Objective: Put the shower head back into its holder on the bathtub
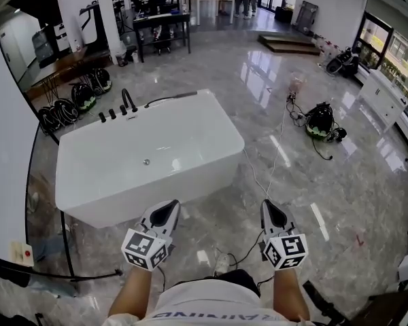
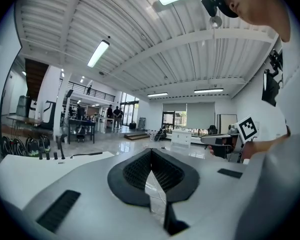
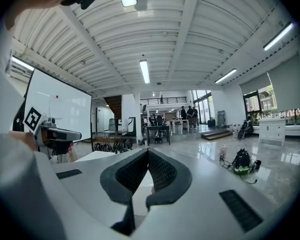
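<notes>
A white bathtub (image 1: 156, 182) stands on the grey marble floor ahead of me, to the left. A black spout (image 1: 128, 100) and several black knobs sit on its far left rim. The dark shower head (image 1: 180, 96) lies along the far rim beside them, and also shows small in the left gripper view (image 2: 87, 154). My left gripper (image 1: 164, 212) hovers just short of the tub's near edge, shut and empty. My right gripper (image 1: 272, 212) is level with it, over bare floor to the tub's right, also shut with nothing held. I cannot make out the holder itself.
A glass panel on a black frame (image 1: 44, 182) stands along the tub's left side. Helmets (image 1: 81, 95) lie on the floor behind it. A black and green bag with cables (image 1: 321, 121) sits to the right, and a thin cable (image 1: 275, 158) crosses the floor. Desks and people are far back.
</notes>
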A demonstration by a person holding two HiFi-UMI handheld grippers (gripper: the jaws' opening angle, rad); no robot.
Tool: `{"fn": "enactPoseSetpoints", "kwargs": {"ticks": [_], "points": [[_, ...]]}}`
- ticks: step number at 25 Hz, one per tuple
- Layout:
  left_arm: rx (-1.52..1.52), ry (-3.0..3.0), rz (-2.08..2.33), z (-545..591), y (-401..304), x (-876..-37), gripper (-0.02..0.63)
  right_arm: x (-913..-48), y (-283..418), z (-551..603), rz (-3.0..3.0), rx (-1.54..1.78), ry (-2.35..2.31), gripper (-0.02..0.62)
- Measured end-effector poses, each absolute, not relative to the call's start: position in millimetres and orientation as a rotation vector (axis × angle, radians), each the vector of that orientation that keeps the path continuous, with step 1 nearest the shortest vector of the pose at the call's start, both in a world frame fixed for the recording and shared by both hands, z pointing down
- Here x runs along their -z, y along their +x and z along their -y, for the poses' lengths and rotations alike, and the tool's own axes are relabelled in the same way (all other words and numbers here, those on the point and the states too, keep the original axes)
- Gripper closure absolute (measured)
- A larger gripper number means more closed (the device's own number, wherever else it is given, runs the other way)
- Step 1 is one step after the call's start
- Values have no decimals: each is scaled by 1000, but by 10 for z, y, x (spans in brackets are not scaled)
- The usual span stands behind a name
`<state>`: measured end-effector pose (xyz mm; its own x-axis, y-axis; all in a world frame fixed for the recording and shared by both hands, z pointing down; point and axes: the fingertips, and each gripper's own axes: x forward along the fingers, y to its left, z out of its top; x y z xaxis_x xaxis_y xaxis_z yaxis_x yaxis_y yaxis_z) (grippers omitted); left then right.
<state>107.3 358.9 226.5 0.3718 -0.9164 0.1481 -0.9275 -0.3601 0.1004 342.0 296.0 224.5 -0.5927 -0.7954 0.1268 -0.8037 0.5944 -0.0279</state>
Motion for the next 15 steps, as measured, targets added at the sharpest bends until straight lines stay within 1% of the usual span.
{"fn": "enactPoseSetpoints", "kwargs": {"ticks": [9,15], "points": [[-141,2431,1774,-2450,1538,-2191,588,-2286,3730,-1620,2805,-135,1247,584],[-148,2417,1791,-2041,1571,-2265,588,-2370,3695,-1148,2828,-146,1199,584]]}}
